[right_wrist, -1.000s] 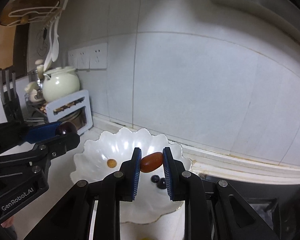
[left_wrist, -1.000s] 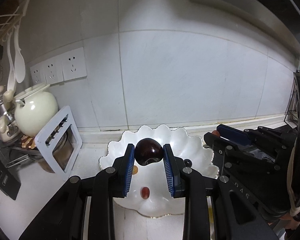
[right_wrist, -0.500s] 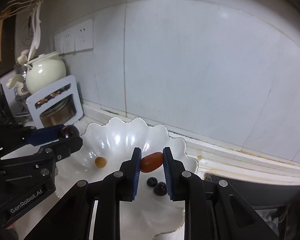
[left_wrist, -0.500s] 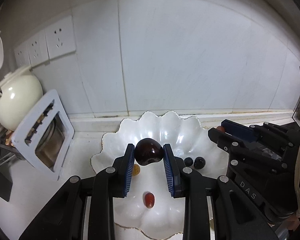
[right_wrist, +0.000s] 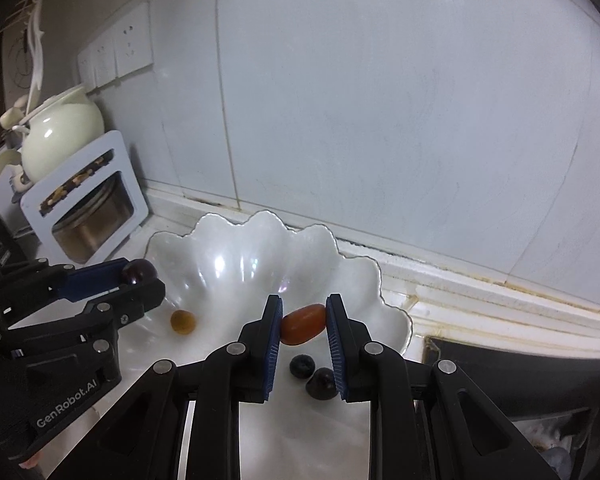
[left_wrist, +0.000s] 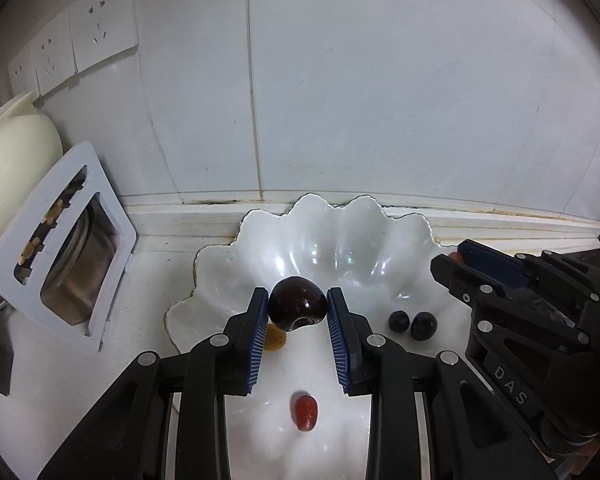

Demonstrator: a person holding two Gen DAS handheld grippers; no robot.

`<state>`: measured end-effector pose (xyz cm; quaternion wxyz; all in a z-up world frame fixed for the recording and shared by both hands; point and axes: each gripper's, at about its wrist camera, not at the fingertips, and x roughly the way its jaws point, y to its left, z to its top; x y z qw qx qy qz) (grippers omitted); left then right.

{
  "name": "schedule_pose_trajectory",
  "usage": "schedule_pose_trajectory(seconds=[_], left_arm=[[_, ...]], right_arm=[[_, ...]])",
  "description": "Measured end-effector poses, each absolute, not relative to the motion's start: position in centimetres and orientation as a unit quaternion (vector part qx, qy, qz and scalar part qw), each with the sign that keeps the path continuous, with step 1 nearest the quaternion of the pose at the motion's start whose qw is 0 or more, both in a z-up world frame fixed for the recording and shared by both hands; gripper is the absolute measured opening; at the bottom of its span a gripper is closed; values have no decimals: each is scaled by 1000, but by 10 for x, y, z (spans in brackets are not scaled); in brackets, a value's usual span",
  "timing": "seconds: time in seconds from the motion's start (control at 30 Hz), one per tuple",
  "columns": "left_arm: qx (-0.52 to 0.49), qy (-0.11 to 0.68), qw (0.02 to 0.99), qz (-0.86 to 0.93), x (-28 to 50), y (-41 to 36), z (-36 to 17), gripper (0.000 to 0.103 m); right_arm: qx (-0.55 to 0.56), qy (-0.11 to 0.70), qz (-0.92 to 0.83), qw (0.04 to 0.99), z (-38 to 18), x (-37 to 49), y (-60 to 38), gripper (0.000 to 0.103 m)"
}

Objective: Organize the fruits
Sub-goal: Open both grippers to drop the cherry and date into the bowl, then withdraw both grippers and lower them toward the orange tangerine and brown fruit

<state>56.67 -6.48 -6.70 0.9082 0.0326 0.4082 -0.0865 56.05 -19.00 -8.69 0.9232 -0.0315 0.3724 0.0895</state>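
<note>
Both views are dim and cool, with black vignetting in the corners and fisheye bending of the wall tiles [left_wrist: 380, 100] toward the edges. Overhead light throws soft glare streaks on the white bowl [left_wrist: 340, 248] and a small highlight on the jar [right_wrist: 62, 132]. Focus is fairly sharp centrally, softer and grainy toward the rims.

White counter against a tiled wall

The white counter [left_wrist: 148, 264] carries a scalloped white dish [left_wrist: 340, 236] near the wall joint, holding a red oval fruit [left_wrist: 305, 413], a yellow-brown fruit [right_wrist: 183, 321] and two dark berries [left_wrist: 412, 323] lying side by side. To the left of the dish stands a white rack [left_wrist: 64, 240] holding a metal pot [right_wrist: 94, 226].
</note>
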Motion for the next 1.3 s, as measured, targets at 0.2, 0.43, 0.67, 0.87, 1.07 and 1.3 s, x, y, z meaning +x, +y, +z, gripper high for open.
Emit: schedule_pose_trajectory(seconds=[0.2,0.43,0.67,0.87,1.07,1.3], left_arm=[[38,399,913,-74,563,-64,-60,56],[50,376,924,-54,549,-61,-43,66],[48,355,933,-45,526,-55,-24,71],[51,331,941,-42,502,-53,-7,72],[71,298,951,-37,470,-55,9,72],[66,281,956,-52,435,-56,18,72]], right_arm=[[-25,384,79,920,-90,561,-194,38],[-23,379,68,922,-82,549,-201,46],[-20,353,62,933,-60,524,-207,46],[-9,326,59,944,-40,495,-212,46],[-9,301,62,952,-25,465,-214,47],[-7,275,67,959,-11,428,-213,47]])
